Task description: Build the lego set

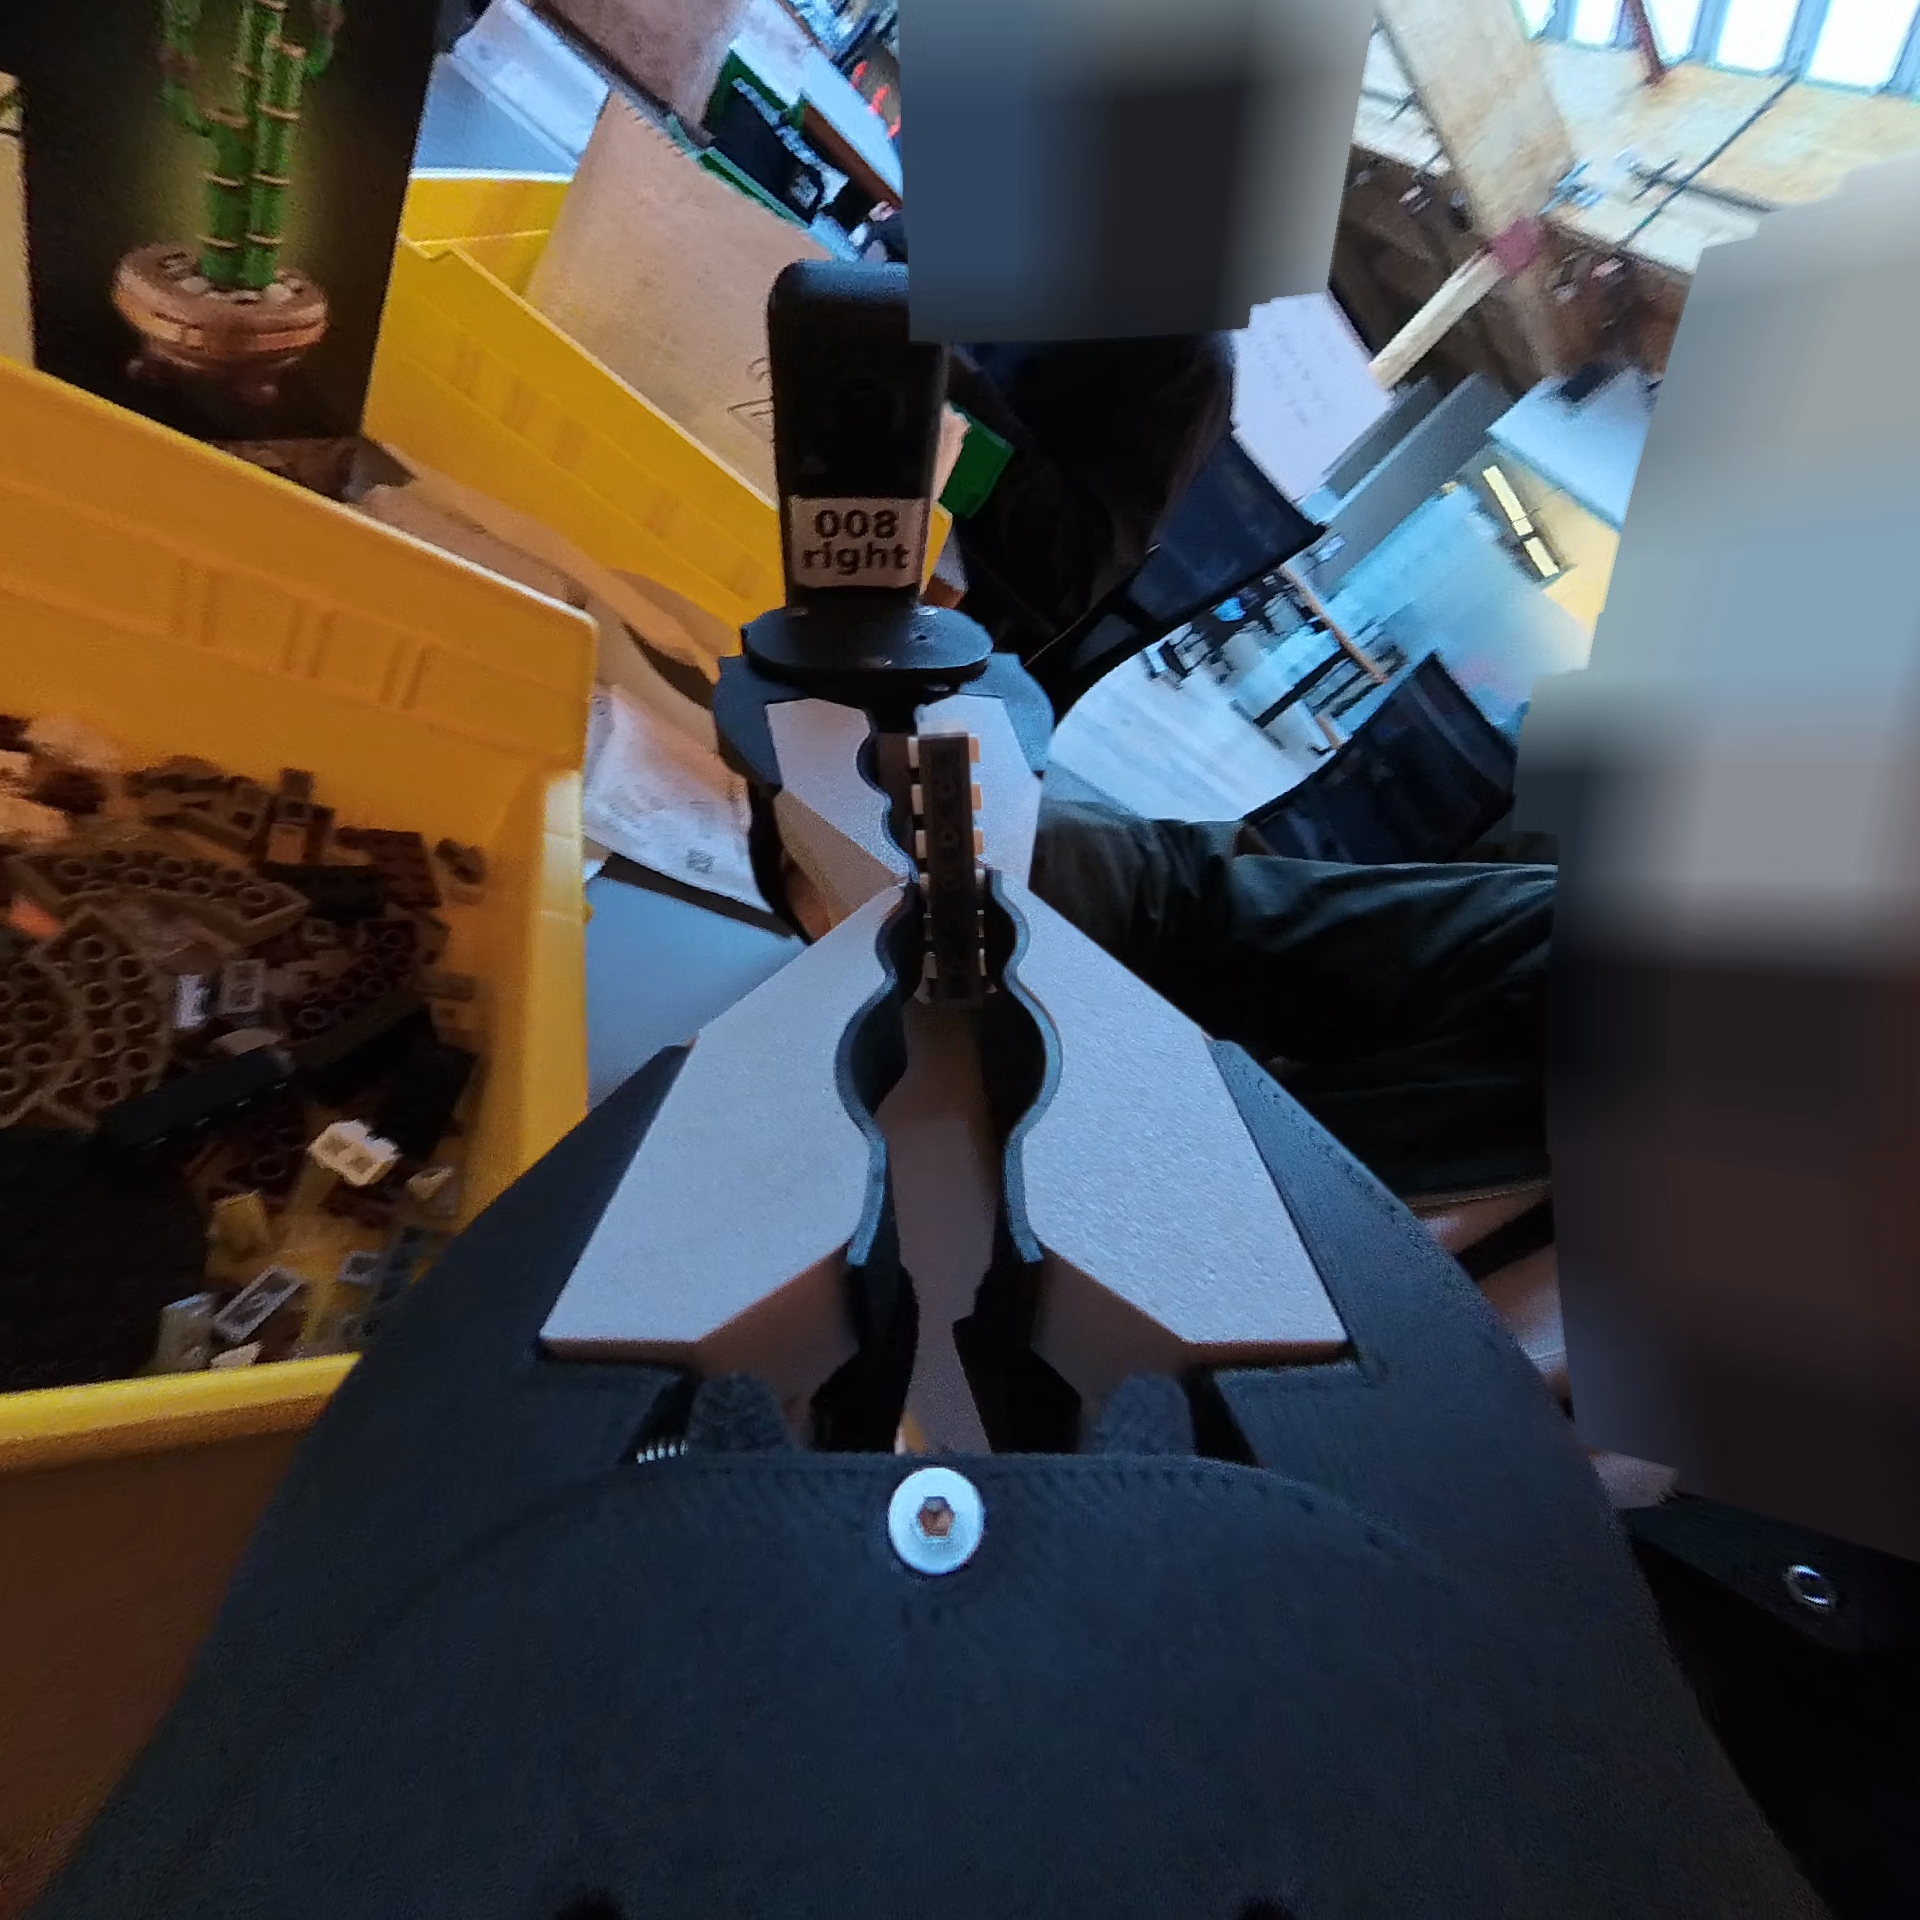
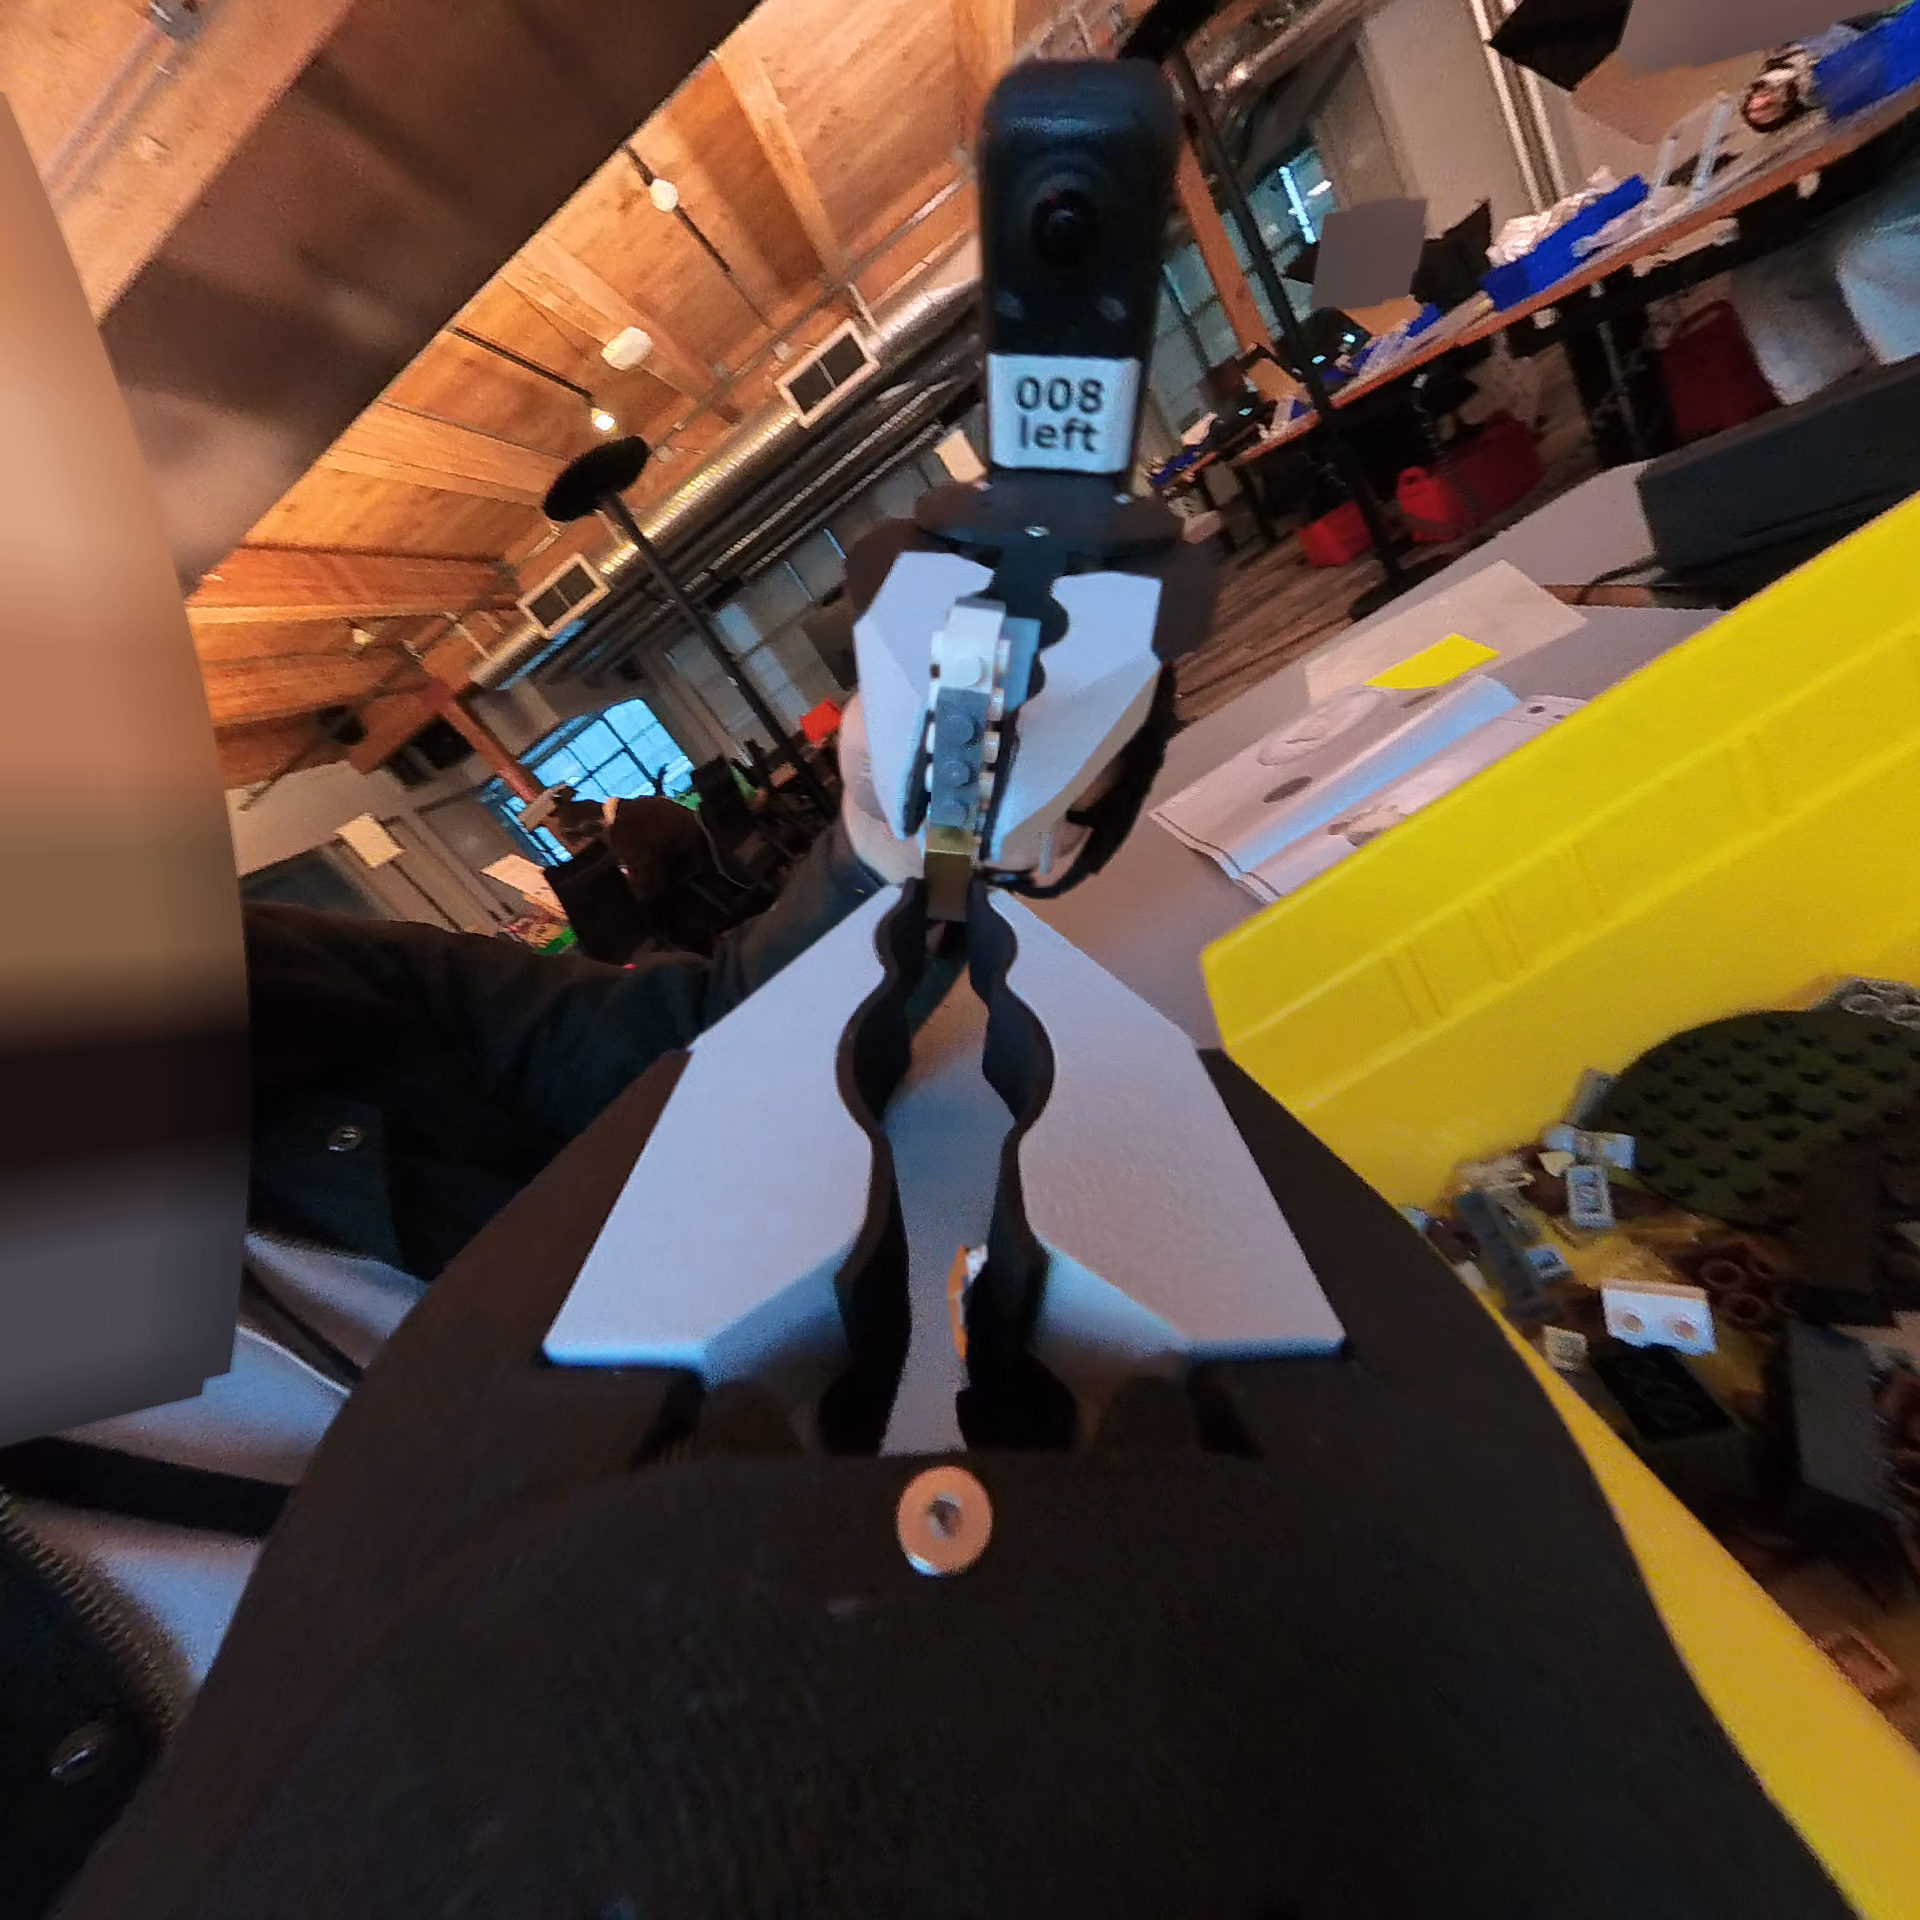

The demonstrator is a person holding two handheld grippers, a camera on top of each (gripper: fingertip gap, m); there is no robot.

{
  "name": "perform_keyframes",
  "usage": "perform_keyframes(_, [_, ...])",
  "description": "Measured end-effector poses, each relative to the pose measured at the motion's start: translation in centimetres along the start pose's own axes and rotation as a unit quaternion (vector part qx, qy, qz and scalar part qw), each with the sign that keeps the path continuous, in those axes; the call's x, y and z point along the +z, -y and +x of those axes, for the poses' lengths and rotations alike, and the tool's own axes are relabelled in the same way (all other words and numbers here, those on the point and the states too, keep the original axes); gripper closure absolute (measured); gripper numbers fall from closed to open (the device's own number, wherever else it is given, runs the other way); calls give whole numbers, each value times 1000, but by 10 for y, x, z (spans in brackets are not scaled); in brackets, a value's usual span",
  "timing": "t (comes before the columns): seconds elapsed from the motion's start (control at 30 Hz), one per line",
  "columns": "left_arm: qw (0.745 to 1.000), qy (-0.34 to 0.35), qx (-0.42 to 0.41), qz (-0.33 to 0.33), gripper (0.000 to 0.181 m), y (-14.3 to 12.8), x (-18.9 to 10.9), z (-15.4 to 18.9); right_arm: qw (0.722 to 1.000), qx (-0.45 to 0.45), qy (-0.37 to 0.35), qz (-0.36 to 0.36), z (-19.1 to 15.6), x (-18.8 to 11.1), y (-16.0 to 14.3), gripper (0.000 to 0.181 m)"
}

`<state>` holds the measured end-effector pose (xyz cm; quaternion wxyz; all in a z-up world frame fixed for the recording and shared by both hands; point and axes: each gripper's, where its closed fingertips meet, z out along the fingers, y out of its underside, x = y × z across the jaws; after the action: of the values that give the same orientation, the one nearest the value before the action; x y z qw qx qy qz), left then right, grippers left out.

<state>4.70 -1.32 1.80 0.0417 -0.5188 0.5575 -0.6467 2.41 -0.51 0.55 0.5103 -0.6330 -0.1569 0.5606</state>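
Glossy yellow plastic bin (image 1: 312, 665) of matt plastic bricks (image 1: 208, 1039); grippers' rough black printed plastic, smooth white fingers (image 1: 748, 1174); wooden ceiling (image 2: 436, 312).

The lower end of the strip of lego bricks (image 1: 951, 883) is sinking out of sight between the tips of the left gripper (image 1: 951, 935), so how far it reaches in is not showing. In the right wrist view, the right gripper (image 2: 951, 914) is covering the bottom of the small tan brick (image 2: 954, 868), and whether it is truly pinching that brick is not clear. The yellow bin (image 1: 312, 665) is running off the left edge, and its loose pieces (image 1: 208, 1039) are blurring into dark shapes too small to sort. The box (image 1: 223, 208) behind it is being cut off at the top. The papers (image 2: 1382, 748) on the tabletop are partly hiding behind the bin's wall.
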Motion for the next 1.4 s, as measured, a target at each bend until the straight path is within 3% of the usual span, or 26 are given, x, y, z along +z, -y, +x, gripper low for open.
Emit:
perform_keyframes(0.4, [992, -118, -41, 35, 172, 8, -1, 25, 993, 39, 103, 29, -27, -1, 9, 177])
perform_keyframes(0.57, [990, -118, -38, 66, 172, 22, -18, 30, 989, 11, 136, 48, -38, -9, 16, 176])
perform_keyframes(0.7, [993, -88, 7, 81, 173, 35, -43, 46, 972, -35, 216, 83, -69, -22, 27, 173])
perform_keyframes(0.8, [993, -79, 23, 86, 172, 39, -53, 57, 967, -64, 230, 88, -80, -25, 28, 173])
perform_keyframes(0.87, [994, -70, 25, 86, 172, 40, -56, 59, 972, -66, 206, 94, -72, -25, 31, 171])
perform_keyframes(0.9, [994, -62, 20, 84, 172, 40, -57, 57, 980, -62, 155, 103, -56, -22, 34, 172])
perform_keyframes(0.97, [997, -21, 5, 72, 172, 36, -57, 41, 992, -61, -49, 98, 14, -23, 35, 175])
perform_keyframes(1.0, [998, 7, -3, 63, 172, 33, -57, 29, 979, -66, -173, 81, 54, -35, 31, 176])
perform_keyframes(1.03, [998, 25, -12, 56, 172, 29, -56, 20, 963, -75, -250, 68, 79, -46, 29, 163])
perform_keyframes(1.07, [998, 29, -23, 53, 172, 27, -55, 15, 954, -78, -283, 67, 88, -54, 31, 146])
perform_keyframes(1.1, [998, 23, -35, 55, 172, 27, -54, 13, 950, -81, -292, 79, 88, -59, 37, 138])
perform_keyframes(1.2, [997, 16, -54, 52, 172, 24, -48, 6, 941, -118, -300, 105, 75, -68, 51, 142])
perform_keyframes(1.4, [998, 19, -59, 24, 172, 13, -29, -3, 977, -93, -158, 109, 36, -32, 41, 151])
